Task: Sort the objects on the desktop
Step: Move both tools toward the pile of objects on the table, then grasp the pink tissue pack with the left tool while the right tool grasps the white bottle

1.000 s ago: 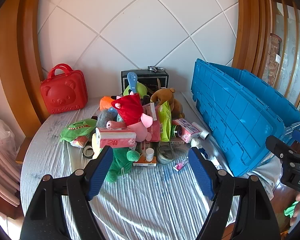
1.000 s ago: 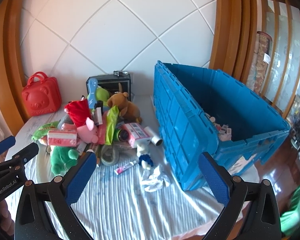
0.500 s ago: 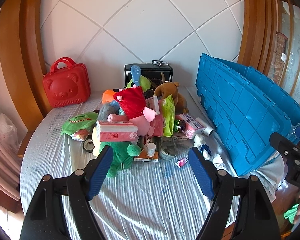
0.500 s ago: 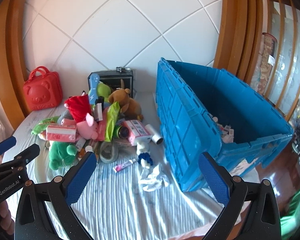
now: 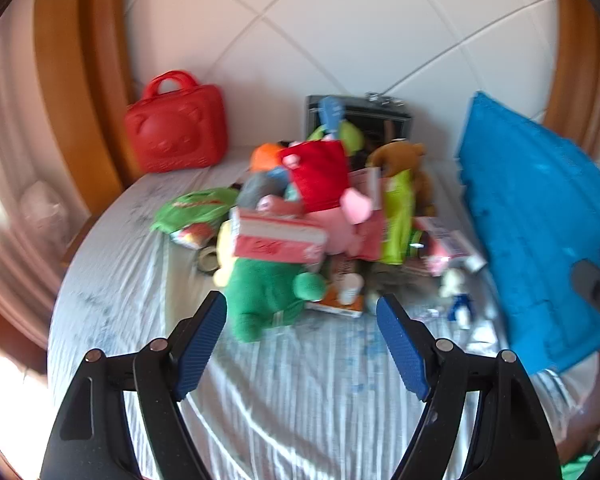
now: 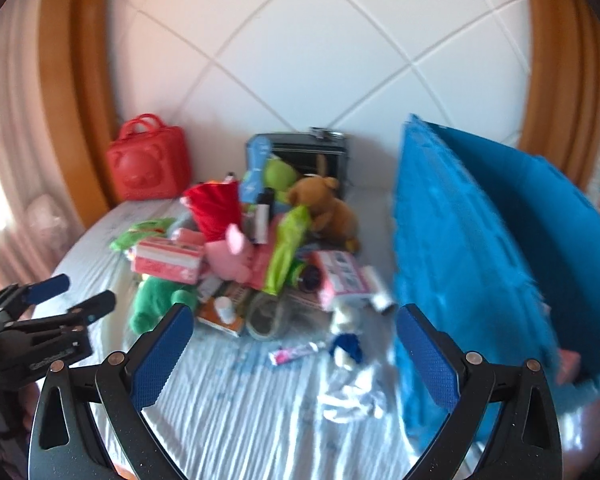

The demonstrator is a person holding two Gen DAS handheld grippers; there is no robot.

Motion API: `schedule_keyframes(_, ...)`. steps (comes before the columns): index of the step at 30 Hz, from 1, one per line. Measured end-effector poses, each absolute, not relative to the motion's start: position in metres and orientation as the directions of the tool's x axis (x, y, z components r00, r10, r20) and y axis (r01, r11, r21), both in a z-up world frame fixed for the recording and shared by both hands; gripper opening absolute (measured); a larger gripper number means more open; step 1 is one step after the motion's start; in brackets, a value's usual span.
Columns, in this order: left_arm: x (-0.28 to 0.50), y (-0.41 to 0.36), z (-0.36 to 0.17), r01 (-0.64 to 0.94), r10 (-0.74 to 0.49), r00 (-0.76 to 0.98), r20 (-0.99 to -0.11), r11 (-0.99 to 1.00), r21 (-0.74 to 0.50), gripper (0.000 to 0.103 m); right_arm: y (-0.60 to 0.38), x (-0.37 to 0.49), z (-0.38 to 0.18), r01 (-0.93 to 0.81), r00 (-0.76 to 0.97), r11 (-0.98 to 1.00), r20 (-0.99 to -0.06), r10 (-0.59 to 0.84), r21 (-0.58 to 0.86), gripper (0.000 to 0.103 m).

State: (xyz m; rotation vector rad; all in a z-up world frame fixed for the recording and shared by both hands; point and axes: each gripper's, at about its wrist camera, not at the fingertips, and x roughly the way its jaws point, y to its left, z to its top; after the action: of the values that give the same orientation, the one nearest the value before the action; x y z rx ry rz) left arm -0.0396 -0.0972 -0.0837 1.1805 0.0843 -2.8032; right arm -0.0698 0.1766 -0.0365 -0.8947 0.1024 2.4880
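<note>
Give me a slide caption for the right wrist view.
Open right tool faces piled plush toys beside a blue plastic crate.

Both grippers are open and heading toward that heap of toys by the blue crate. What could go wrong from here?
1. The pink tissue box rests on the green plush toy; pulling the plush first would likely tip it off.
2. The left gripper and right gripper face the same heap, so they may collide.
3. The small white bottle stands amid clutter and could be knocked over.
</note>
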Motion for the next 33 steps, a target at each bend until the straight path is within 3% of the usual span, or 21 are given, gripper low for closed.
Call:
schedule_keyframes(8, -0.045, -0.145, -0.129, 0.298, -0.216, -0.561, -0.799, -0.953, 0.048, 0.077, 0.208, -0.108, -0.088, -0.368, -0.65, -0.93, -0.715, 0.257, 0.0, 0.103)
schedule_keyframes(12, -0.05, -0.162, -0.148, 0.326, -0.23, -0.512, -0.828, -0.944, 0.061, 0.077, 0.217, -0.119, -0.108, -0.38, -0.597, -0.924, -0.754, 0.274, -0.034, 0.103)
schedule_keyframes(17, -0.068, -0.172, -0.161, 0.287, -0.191, -0.51, -0.839, -0.957, 0.043, 0.077, 0.231, -0.129, -0.131, -0.438, -0.549, -0.899, -0.788, 0.28, -0.013, 0.101)
schedule_keyframes(20, -0.083, -0.177, -0.166, 0.253, -0.162, -0.511, -0.844, -0.967, 0.032, 0.077, 0.231, -0.142, -0.145, -0.456, -0.522, -0.89, -0.807, 0.277, -0.01, 0.087)
schedule_keyframes(31, -0.158, -0.181, -0.154, 0.136, -0.064, -0.56, -0.826, -0.991, -0.016, 0.077, 0.211, -0.199, -0.159, -0.477, -0.495, -0.879, -0.821, 0.284, -0.017, 0.084)
schedule_keyframes(33, -0.174, -0.176, -0.151, 0.116, -0.067, -0.563, -0.823, -0.993, 0.001, 0.077, 0.215, -0.206, -0.159, -0.559, -0.463, -0.829, -0.82, 0.335, -0.023, 0.085)
